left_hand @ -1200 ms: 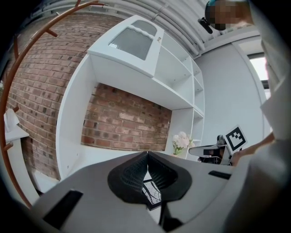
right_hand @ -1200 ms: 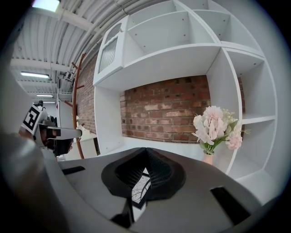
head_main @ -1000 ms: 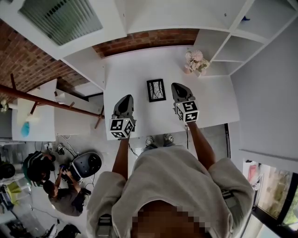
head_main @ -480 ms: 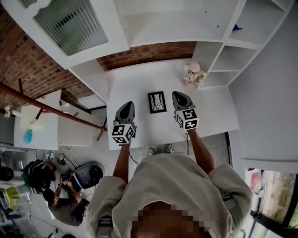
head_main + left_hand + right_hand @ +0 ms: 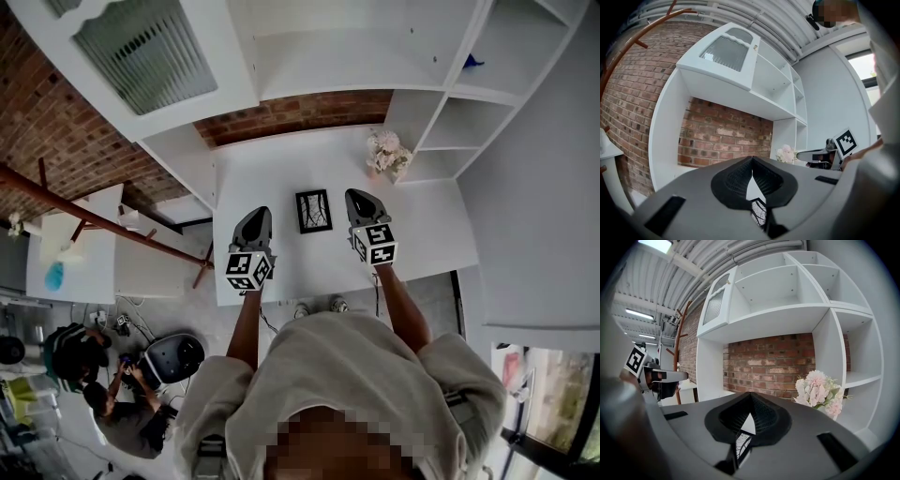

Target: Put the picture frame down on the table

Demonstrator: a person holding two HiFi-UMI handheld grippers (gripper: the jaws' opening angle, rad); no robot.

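The picture frame (image 5: pixel 313 211) rests on the white table (image 5: pixel 281 159) near the middle of the head view, with neither tool on it. Judged from how things lie, either the setting-down is finished or no grasp has been made. Its dark border and branch-like drawing face the camera, but from this steep angle I cannot tell whether it lies flat or leans on a stand. If it is meant to end up face-flat, that part may be left. The left gripper (image 5: pixel 253 217) sits to the lower left of the frame, near it but apart from it. In its own view the jaws (image 5: pixel 753 160) are pressed together at the tips with nothing pinched. A sliver of the frame (image 5: pixel 760 214) shows low in the picture, under the tips and slightly to the right. The right gripper (image 5: pixel 360 199) hovers just beside the frame's right edge, closer than the other but not touching as far as I can see. Its jaws (image 5: pixel 750 396) are likewise closed on nothing, and the frame (image 5: pixel 740 444) peeks out below and to the left of them. So the frame lies between the two tools — free of both. A pale pink bunch of flowers (image 5: pixel 386 153) stands at the upper right of the table, well apart from the frame.
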